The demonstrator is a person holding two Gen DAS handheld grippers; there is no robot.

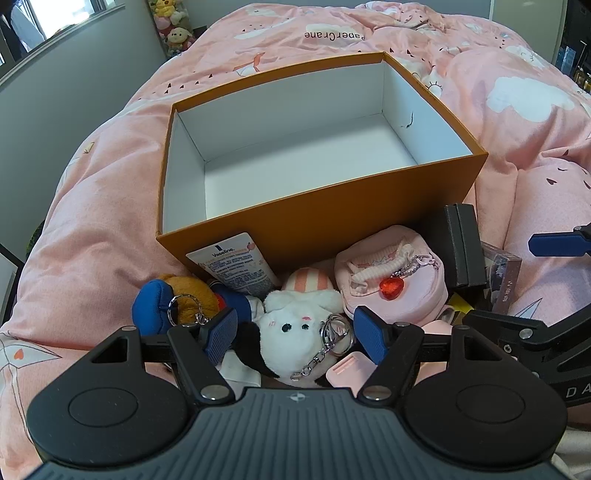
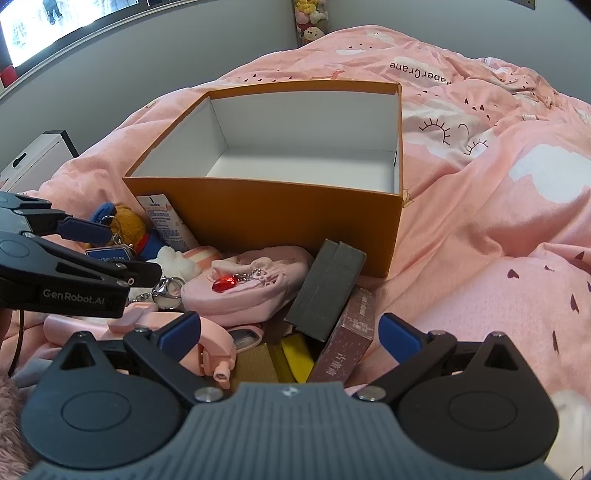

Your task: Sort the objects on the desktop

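An orange box (image 1: 321,221) with a bare white inside stands open on the bed. Against its near wall lies a heap: a Vaseline tube (image 1: 236,266), a brown and blue bear plush (image 1: 184,295), a white plush keychain (image 1: 295,328), a pink pouch with a red heart (image 1: 391,280), a black box (image 1: 461,247) and a mauve box (image 1: 506,277). My left gripper (image 1: 295,332) is open, its blue pads on either side of the white plush. My right gripper (image 2: 290,332) is open low over the mauve box (image 2: 351,339) and a yellow item (image 2: 295,354), holding nothing.
A rumpled pink duvet (image 1: 517,147) surrounds the box, rising in folds on the right. A pink gadget (image 2: 210,343) lies by my right gripper's left finger. Grey wall and a white cabinet (image 2: 33,158) stand to the left. Plush toys (image 1: 173,26) stand in the far corner.
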